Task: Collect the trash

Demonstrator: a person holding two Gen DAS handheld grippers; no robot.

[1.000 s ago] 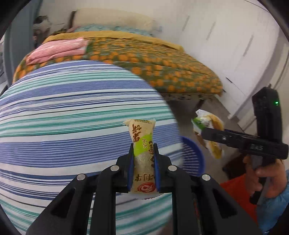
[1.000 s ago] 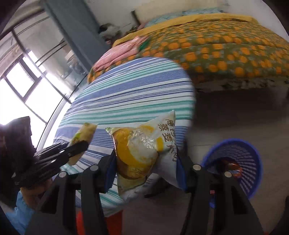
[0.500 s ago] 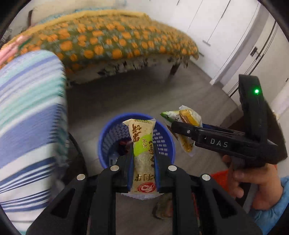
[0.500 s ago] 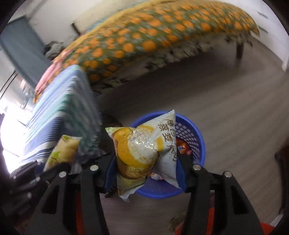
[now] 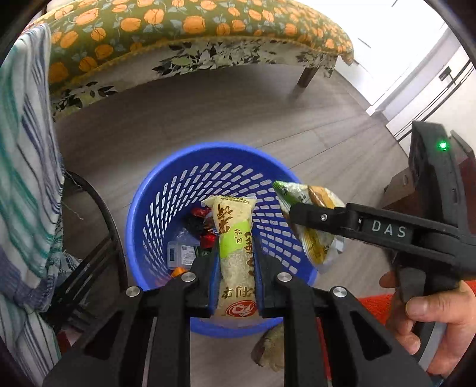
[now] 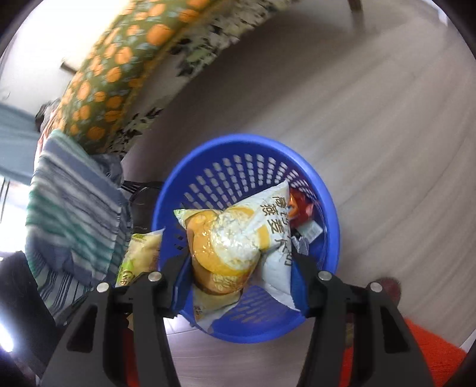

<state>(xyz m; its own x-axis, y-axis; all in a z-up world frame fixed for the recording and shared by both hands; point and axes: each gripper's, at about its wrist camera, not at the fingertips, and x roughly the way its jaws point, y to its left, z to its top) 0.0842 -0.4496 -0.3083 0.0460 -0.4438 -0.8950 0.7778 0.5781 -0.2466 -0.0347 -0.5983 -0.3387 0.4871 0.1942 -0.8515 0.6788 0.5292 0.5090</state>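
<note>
My left gripper (image 5: 235,268) is shut on a long yellow-green snack packet (image 5: 235,238) and holds it over the blue slotted trash basket (image 5: 154,196). My right gripper (image 6: 239,265) is shut on a yellow and white oatmeal bag (image 6: 235,238) and holds it above the same basket (image 6: 324,202). In the left wrist view the right gripper (image 5: 300,214) and its bag (image 5: 315,247) hang over the basket's right rim. The left packet (image 6: 142,253) shows at the basket's left rim in the right wrist view. Several wrappers (image 5: 199,223) lie inside the basket.
A striped tablecloth (image 5: 26,178) hangs at the left with a black table frame (image 5: 101,214) below it. A bed with an orange-patterned cover (image 5: 184,26) stands behind on grey wood floor (image 5: 208,107). A crumpled brown scrap (image 5: 270,348) lies on the floor by the basket.
Both grippers have swung from the striped table to over the blue basket and come lower and closer to it, each still holding its packet.
</note>
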